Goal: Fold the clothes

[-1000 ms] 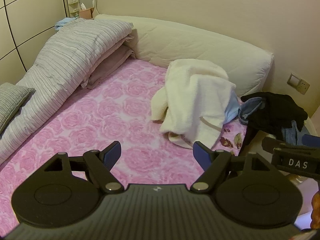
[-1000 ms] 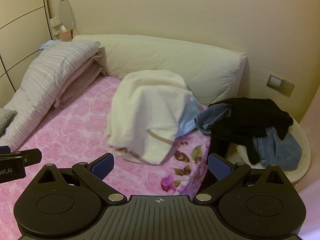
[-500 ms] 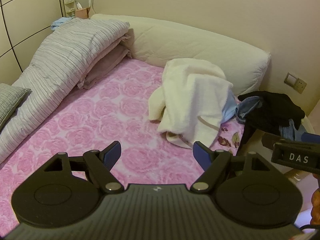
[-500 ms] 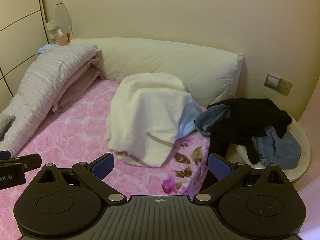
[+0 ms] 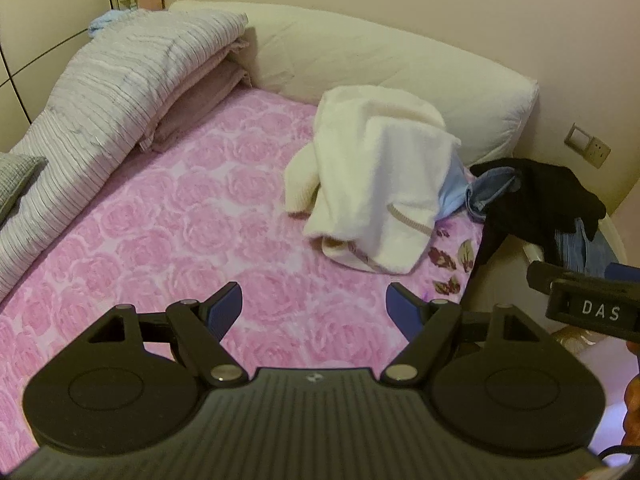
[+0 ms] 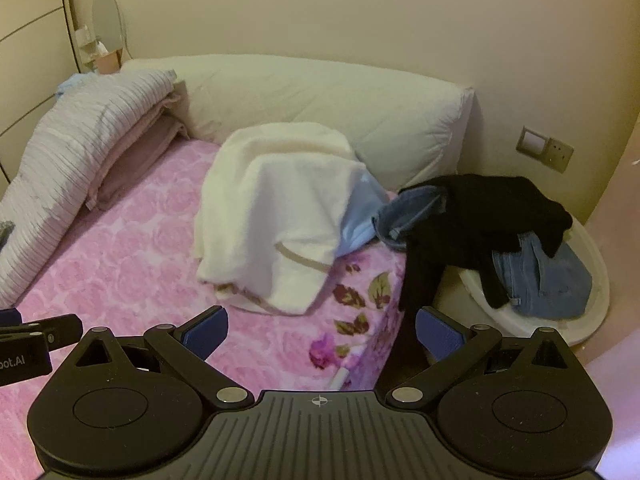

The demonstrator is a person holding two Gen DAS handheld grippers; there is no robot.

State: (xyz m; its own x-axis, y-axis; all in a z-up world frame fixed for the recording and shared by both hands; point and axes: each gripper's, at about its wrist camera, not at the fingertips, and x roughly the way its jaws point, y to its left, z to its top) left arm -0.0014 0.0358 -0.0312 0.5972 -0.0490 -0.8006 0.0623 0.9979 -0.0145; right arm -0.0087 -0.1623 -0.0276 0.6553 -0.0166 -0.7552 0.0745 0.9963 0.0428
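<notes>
Bed with pink rose-pattern sheet [image 5: 168,240] extends ahead of and beneath both grippers. Cream fleece garment [image 5: 376,184] lies crumpled on the sheet, ahead of the left gripper [image 5: 314,306] and slightly right; ahead of the right gripper [image 6: 320,330] and slightly left. Black garment [image 6: 480,216] and blue jeans [image 6: 552,280] drape over a white basket [image 6: 592,312], ahead-right of the right gripper. Both grippers: jaws spread, empty, well short of the clothes.

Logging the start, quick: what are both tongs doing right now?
Left tongs: open, holding nothing.
Right tongs: open, holding nothing.
</notes>
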